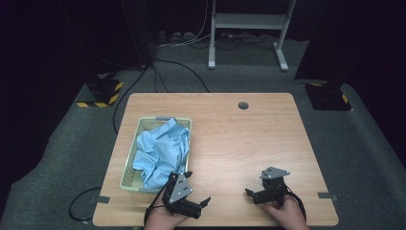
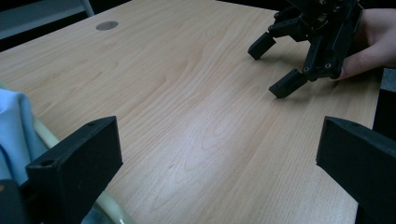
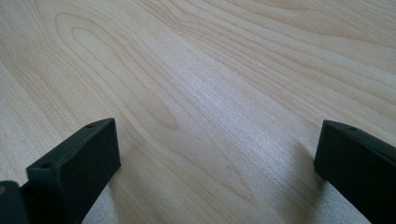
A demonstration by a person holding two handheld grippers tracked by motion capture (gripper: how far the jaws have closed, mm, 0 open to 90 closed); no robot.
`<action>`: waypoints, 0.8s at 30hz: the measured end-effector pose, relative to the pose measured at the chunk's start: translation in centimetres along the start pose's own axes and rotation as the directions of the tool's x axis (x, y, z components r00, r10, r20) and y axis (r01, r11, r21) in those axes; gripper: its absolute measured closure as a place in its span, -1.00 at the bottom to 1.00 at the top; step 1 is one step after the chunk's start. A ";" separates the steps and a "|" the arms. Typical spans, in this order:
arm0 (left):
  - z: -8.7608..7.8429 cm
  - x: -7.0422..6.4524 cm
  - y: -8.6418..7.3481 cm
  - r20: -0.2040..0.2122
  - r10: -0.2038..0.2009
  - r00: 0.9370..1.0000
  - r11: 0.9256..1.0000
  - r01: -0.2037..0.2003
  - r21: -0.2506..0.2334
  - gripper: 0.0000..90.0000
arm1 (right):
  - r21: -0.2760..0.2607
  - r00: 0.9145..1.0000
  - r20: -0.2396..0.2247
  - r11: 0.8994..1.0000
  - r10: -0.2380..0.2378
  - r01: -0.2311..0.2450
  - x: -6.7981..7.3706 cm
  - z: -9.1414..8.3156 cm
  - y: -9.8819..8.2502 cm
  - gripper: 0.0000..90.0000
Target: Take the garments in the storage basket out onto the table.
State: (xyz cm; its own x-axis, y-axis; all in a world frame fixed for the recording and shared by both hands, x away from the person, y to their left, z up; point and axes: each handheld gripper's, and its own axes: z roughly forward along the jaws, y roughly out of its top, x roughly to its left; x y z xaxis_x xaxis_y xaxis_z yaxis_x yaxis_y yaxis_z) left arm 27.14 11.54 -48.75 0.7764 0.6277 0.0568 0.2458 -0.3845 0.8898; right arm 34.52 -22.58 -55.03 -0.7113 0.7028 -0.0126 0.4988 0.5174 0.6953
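Both pairs of jaws stand spread wide with nothing between them. In the left gripper view the left gripper (image 2: 219,154) looks along its two black jaws across bare wood, and farther off the right gripper (image 2: 299,60) shows with its own jaws apart, their tips close over the tabletop (image 2: 187,93), held by a hand (image 2: 373,42) whose fingers wrap its back. That same view catches, at its left edge, a fold of the blue cloth (image 2: 14,130) and the pale rim of the basket (image 2: 46,135) just beside the left jaw.

The right gripper view gives only wood grain between its spread jaws, with the right gripper (image 3: 217,154) low over the tabletop and a soft shadow under each jaw.

The high view sets all this in place. The blue cloth lies crumpled inside the basket (image 1: 125,178), a pale green mesh basket on the left half of the tabletop, and the cloth heaps above the rim and spills toward the near right corner. The left gripper sits at that corner, just beside the basket, its grey three-cornered plate facing up and its jaws pointing to the right. The right gripper rests near the front edge on the right half, well apart from the basket, jaws pointing left toward the other gripper.
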 end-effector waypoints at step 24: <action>-2.7 1.9 0.1 -0.082 -0.035 0.996 0.999 0.031 -0.042 -0.99 | 0.000 1.000 0.000 1.000 0.000 0.000 0.0 0.0 0.0 -1.00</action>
State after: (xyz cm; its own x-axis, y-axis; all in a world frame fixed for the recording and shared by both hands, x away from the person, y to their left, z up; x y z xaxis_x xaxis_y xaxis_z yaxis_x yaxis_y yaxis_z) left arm 27.08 14.49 -47.37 0.7174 0.6938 0.0625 0.2458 -0.3361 0.9092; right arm 34.52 -22.58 -55.03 -0.7113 0.7028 -0.0124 0.4989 0.5172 0.6954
